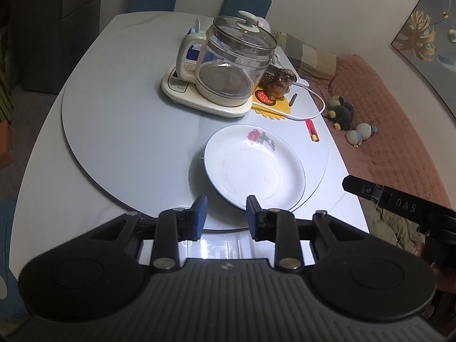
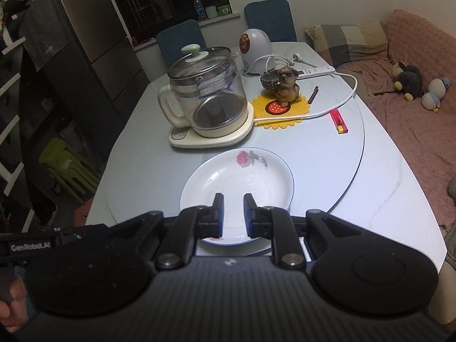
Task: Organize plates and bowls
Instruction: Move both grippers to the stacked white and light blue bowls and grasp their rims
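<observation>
Your left wrist camera looks forward and steeply down along its gripper fingers, from above the near table [image 1: 108, 131] edge. Your right wrist camera faces the same way from just beside it, tilted less. Both views share the flowered plate [image 1: 253, 168] [image 2: 236, 182], glass kettle [image 1: 233, 65] [image 2: 208, 97] and dog figurine [image 1: 280, 84] [image 2: 286, 85].

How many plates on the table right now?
1. A white plate with a pink rose print sits on the round turntable nearest the grippers, in front of the glass kettle. No bowls visible; more could lie out of frame.
</observation>
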A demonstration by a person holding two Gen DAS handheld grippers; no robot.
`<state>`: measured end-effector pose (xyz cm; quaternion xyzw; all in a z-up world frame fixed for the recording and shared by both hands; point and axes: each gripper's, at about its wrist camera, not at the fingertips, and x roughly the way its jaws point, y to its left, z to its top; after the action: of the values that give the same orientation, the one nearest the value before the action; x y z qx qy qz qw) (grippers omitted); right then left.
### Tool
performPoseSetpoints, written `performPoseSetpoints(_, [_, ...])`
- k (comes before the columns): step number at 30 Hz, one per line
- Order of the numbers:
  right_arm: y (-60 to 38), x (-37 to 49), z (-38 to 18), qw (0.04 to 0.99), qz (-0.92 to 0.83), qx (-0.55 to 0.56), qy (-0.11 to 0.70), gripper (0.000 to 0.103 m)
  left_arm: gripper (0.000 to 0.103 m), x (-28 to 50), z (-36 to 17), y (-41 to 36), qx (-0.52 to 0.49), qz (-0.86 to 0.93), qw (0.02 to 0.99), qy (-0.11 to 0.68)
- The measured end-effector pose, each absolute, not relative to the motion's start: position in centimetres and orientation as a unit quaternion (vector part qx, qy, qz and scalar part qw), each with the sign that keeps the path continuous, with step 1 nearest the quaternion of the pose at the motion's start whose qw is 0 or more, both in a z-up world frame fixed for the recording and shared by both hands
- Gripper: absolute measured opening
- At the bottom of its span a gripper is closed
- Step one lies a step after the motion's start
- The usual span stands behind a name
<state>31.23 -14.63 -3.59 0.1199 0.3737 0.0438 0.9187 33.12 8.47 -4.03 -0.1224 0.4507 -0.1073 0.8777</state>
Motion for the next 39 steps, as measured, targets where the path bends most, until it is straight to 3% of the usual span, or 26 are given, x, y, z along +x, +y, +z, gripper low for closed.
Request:
performPoseSetpoints(26, [-9.4,20.3,-3.7,0.926,0.033,0.105,0.361,0.018,0.034,22.2,-4.8,13.2,-0.123,-0.131,0.874,0.451])
performPoseSetpoints(30, [-8.8,19.6,-4.7,0.921,0.038,0.101,0.375,0.019,0.043,21.4,-6.0,14.1,-0.13,-0.124,0.869,0.461])
performPoseSetpoints(32, [-8.5,19.6,-5.1,0.915,0.048,0.102,0.386,0.023,0.052,21.4,-6.6,14.3,-0.127,-0.122,0.866,0.468])
performPoseSetpoints(36, [-8.2,19.4,-5.9,0.912,0.052,0.106,0.394,0.045,0.056,21.8,-7.8,14.6,-0.127,-0.115,0.863,0.476])
performPoseSetpoints(39, [-8.2,19.4,-6.9,0.904,0.055,0.114,0.409,0.046,0.056,22.2,-8.9,14.7,-0.132,-0.11,0.856,0.487])
